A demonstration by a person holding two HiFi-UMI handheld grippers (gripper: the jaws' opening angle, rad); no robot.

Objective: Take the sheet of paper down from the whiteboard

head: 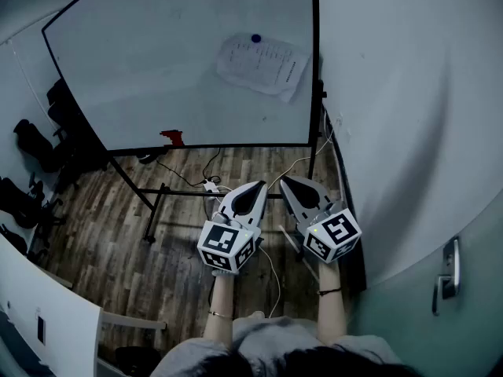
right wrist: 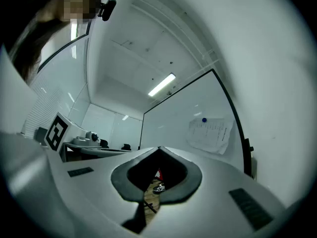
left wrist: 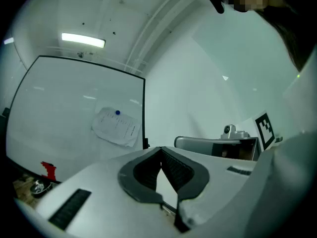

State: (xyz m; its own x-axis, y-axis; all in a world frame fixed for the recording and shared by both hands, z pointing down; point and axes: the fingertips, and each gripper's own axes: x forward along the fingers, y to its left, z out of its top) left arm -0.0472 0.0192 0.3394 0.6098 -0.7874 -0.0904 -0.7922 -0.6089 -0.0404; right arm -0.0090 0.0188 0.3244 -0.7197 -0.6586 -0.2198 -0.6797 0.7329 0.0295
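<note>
A white printed sheet of paper [head: 262, 64] hangs on the whiteboard [head: 149, 69] near its upper right corner, pinned by a small blue magnet [head: 255, 38]. The sheet [left wrist: 117, 127] also shows in the left gripper view and the sheet [right wrist: 210, 134] in the right gripper view. My left gripper [head: 260, 185] and right gripper [head: 284, 181] are held side by side well short of the board, both shut with nothing between their jaws. In their own views the left gripper [left wrist: 161, 149] and right gripper [right wrist: 159, 148] have tips that meet.
The whiteboard stands on a black frame [head: 153, 203] over a wood floor with cables and a power strip [head: 211, 185]. A red eraser [head: 173, 137] sits on the board's tray. A white wall [head: 409, 100] runs along the right; office chairs [head: 35, 144] stand at the left.
</note>
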